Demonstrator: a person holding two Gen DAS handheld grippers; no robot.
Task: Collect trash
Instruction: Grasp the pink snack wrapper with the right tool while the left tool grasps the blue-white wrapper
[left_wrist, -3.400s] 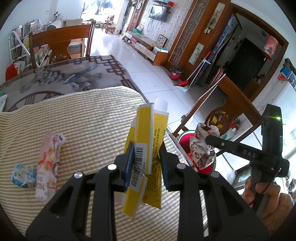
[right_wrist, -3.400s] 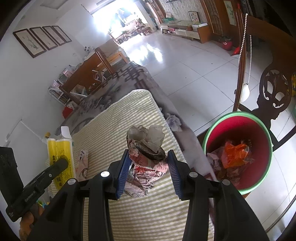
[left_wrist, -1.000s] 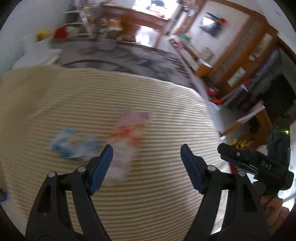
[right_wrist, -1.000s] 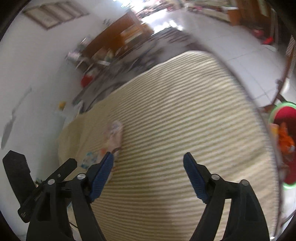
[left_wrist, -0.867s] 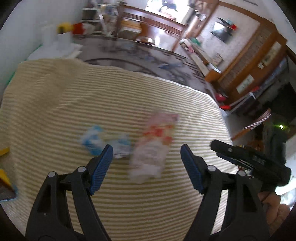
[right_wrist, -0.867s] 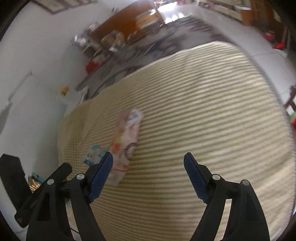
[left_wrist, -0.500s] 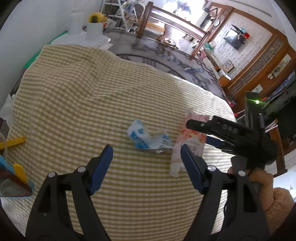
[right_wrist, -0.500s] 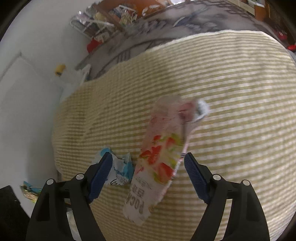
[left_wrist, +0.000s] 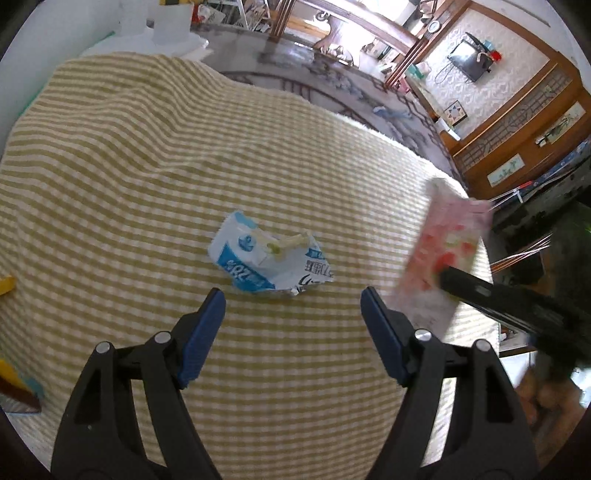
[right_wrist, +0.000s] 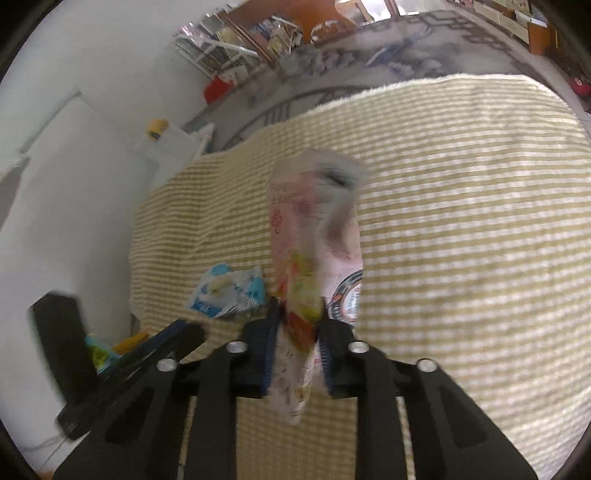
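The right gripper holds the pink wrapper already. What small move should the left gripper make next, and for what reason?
Probably lower the left gripper forward onto the crumpled blue-and-white wrapper and close. Its jaws stand wide open and empty just short of that wrapper, which lies loose on the striped cloth, while the right gripper is shut on the pink wrapper.

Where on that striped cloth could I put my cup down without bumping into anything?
The striped cloth lies bare on its wide right half, beyond the pink wrapper in the right tongs. It is crowded around the blue wrapper, where the open left tongs hover.
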